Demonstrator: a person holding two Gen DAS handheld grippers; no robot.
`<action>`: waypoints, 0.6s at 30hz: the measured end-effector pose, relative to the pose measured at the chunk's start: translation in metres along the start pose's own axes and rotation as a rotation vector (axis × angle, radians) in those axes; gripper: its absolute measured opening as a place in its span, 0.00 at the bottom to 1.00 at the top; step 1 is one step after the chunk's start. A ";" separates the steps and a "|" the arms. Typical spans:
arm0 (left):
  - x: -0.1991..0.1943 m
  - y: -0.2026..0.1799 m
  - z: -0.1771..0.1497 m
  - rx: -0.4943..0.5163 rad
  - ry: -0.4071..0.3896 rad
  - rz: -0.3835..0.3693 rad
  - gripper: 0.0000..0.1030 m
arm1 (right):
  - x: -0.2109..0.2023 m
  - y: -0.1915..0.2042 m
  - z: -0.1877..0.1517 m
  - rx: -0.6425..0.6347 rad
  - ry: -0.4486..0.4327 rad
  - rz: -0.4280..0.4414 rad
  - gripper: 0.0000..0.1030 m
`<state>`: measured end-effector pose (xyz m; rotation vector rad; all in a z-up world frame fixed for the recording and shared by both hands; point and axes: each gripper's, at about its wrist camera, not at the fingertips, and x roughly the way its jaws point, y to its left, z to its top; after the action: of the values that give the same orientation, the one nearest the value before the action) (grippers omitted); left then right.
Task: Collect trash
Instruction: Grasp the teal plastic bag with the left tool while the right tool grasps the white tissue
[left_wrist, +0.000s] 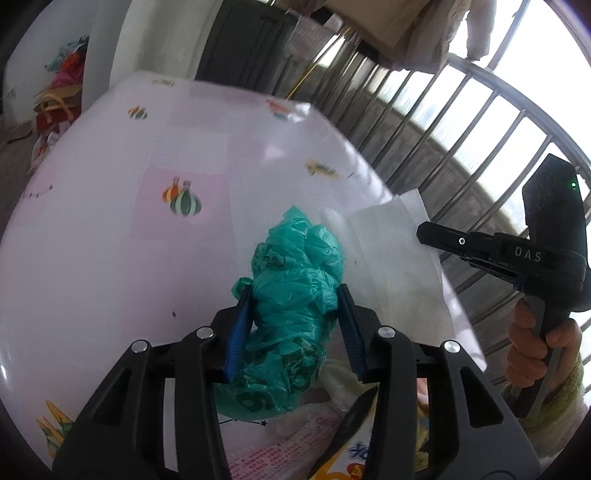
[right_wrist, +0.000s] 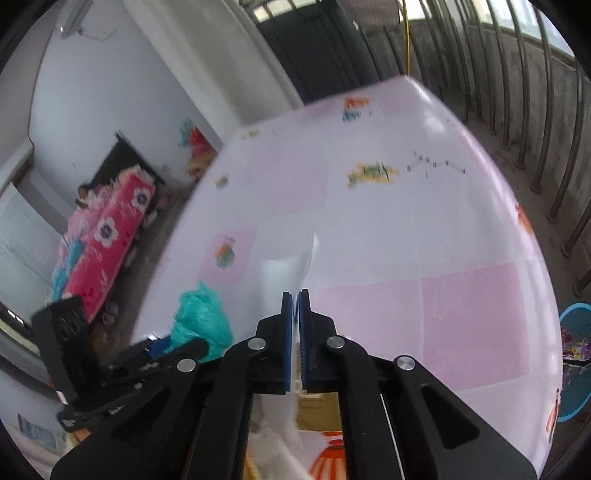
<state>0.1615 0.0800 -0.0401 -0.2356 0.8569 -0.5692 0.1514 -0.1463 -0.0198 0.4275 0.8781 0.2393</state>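
Observation:
A crumpled green plastic bag (left_wrist: 295, 280) lies on the pink-and-white tablecloth (left_wrist: 129, 229). My left gripper (left_wrist: 294, 291) is shut on it, and its blue pads (left_wrist: 240, 328) press both sides of the bag. A white paper sheet (left_wrist: 388, 258) lies just right of the bag. My right gripper (left_wrist: 421, 232) pinches the sheet's far edge. In the right wrist view, my right gripper (right_wrist: 294, 294) is shut on the white paper sheet (right_wrist: 291, 266), which stands up from between the pads. The green plastic bag (right_wrist: 201, 317) and the left gripper (right_wrist: 184, 349) show at lower left.
Printed packaging and wrappers (left_wrist: 314, 443) lie at the table's near edge under the left gripper. A metal railing (left_wrist: 461, 122) runs along the right. A blue basin (right_wrist: 576, 362) sits beyond the table's right edge. A red flowered bundle (right_wrist: 110, 229) lies on the floor at left.

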 end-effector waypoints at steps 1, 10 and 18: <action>-0.003 -0.001 0.001 0.006 -0.013 -0.007 0.40 | -0.004 0.001 0.001 0.006 -0.010 0.003 0.04; -0.019 -0.002 0.013 0.001 -0.076 -0.035 0.40 | -0.036 0.010 0.005 0.051 -0.121 0.031 0.03; -0.048 -0.044 0.031 0.083 -0.118 -0.079 0.40 | -0.105 -0.003 0.010 0.060 -0.285 0.086 0.03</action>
<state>0.1443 0.0698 0.0289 -0.2253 0.7106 -0.6566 0.0942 -0.1906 0.0563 0.5417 0.5890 0.2248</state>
